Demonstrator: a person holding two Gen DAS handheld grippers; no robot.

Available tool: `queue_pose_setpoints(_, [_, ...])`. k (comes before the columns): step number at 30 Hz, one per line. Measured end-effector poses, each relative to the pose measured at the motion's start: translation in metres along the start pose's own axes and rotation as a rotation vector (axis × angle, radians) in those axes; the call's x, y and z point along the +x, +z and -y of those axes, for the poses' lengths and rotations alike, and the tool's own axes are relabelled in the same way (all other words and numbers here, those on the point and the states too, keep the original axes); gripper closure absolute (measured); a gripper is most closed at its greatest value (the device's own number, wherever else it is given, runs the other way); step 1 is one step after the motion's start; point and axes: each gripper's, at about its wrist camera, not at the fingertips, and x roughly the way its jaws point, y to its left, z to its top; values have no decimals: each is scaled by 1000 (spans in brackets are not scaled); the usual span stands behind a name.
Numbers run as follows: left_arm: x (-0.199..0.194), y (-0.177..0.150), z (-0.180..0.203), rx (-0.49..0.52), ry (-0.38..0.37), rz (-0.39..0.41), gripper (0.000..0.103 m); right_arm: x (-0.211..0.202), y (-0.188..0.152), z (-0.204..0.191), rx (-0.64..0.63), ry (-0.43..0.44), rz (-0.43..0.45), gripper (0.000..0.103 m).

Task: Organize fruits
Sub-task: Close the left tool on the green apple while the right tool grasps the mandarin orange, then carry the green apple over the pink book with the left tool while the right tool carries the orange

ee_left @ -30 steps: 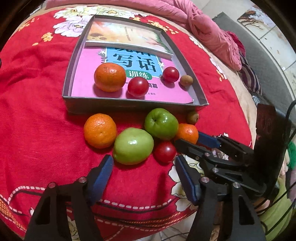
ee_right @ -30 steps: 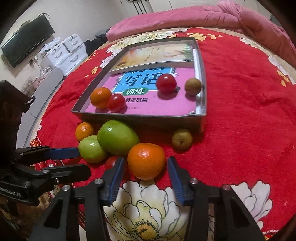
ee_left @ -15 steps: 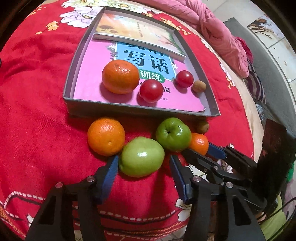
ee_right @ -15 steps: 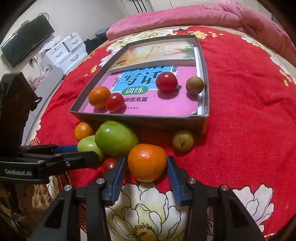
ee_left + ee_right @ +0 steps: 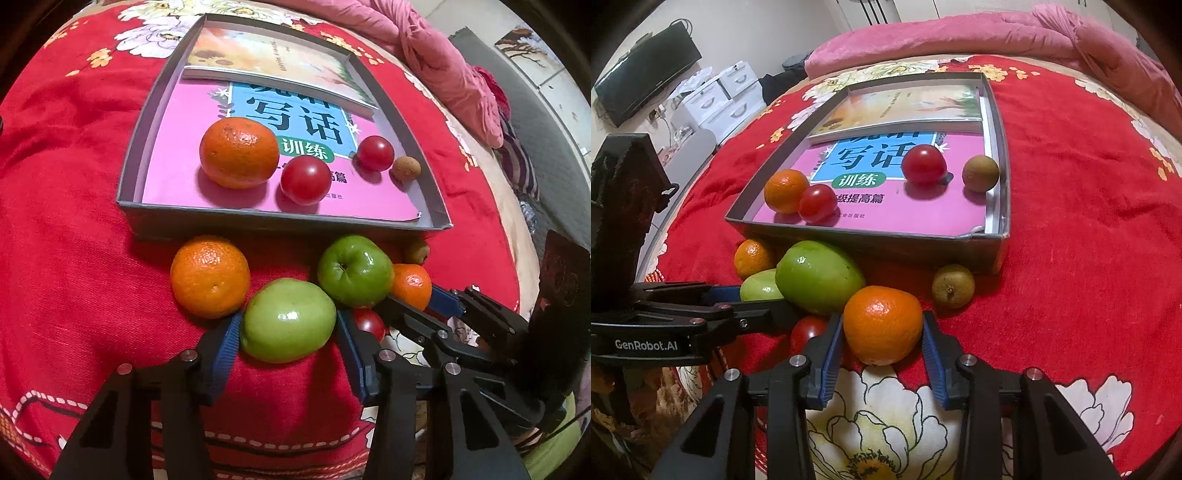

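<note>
Broadly, a red flowered bedspread (image 5: 1089,229) carries everything, and the landmark on it is a shallow grey box (image 5: 155,122). Inside the box lie two books: a pink one (image 5: 192,147) flat on the bottom and a pale one (image 5: 273,62) overlapping its far end. On the pink book rest an orange (image 5: 239,152), two red tomatoes (image 5: 305,180) (image 5: 375,153) and a small brown fruit (image 5: 406,168) by the right wall.

Just outside the box's near wall, the left gripper (image 5: 288,334) has just been closing its jaws, and the blue pads now press both sides of a green apple (image 5: 288,319). The right gripper (image 5: 882,338) has likewise been closing, and its pads sit against a small orange (image 5: 882,323).

Also by that near wall are a second green apple (image 5: 355,270), another orange (image 5: 209,277) and a second brown fruit (image 5: 953,285). A third tomato (image 5: 809,330) is mostly hidden behind the jaws.
</note>
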Motion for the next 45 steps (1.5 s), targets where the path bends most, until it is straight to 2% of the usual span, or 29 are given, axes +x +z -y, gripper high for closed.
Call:
queue_pose_setpoints(11, [-21, -8, 0, 1, -18, 18, 51, -23, 1, -3, -18, 4, 79, 63])
queue_pose_setpoints(27, [-70, -8, 20, 53, -11, 124, 51, -52, 7, -15, -59, 47, 195, 63])
queue_pose_setpoints(45, [-92, -3, 35, 82, 10, 192, 51, -74, 11, -21, -82, 58, 288, 63])
